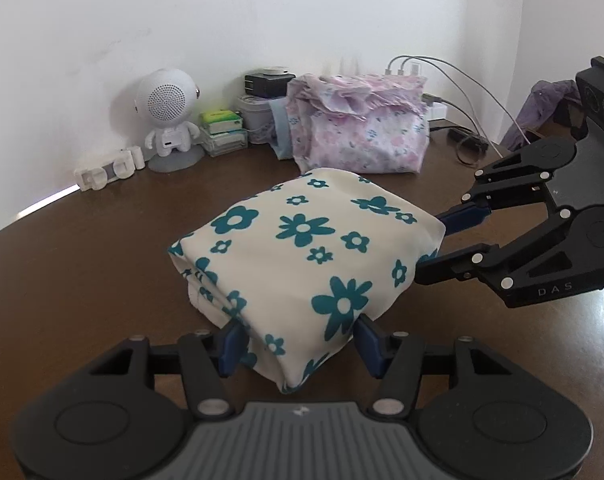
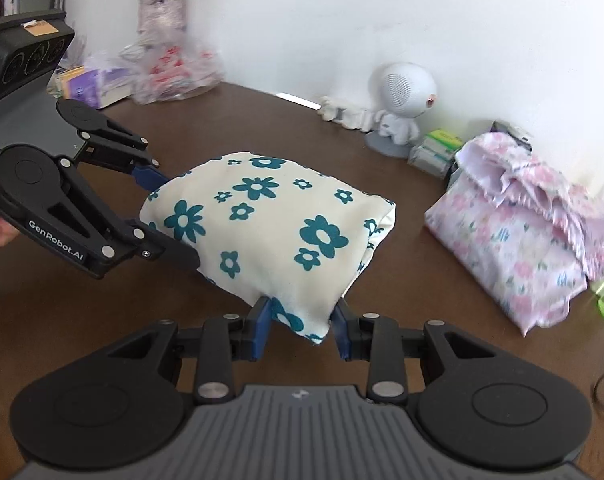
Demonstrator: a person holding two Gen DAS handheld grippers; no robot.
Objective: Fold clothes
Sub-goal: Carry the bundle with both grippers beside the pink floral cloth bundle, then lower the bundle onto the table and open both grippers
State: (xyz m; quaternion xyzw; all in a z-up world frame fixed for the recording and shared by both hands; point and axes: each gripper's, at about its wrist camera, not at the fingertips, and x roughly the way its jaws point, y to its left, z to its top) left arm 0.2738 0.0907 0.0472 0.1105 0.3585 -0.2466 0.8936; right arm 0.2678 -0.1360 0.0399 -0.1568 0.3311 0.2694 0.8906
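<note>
cream cloth with teal flowers, a folded garment, hangs as a thick bundle between the two grippers, above the brown table. the left gripper has its blue pads pressed on one end of the bundle, and the right gripper pinches the other end the same way, so both sets of jaws are clamped on the cloth. the folding of this piece looks finished; the step in hand seems to be carrying it to the folded pink floral pile near the wall. the next move likely calls for keeping both grips level so the layers do not slide, setting the bundle down flat beside or on that pile, then letting go together.
</note>
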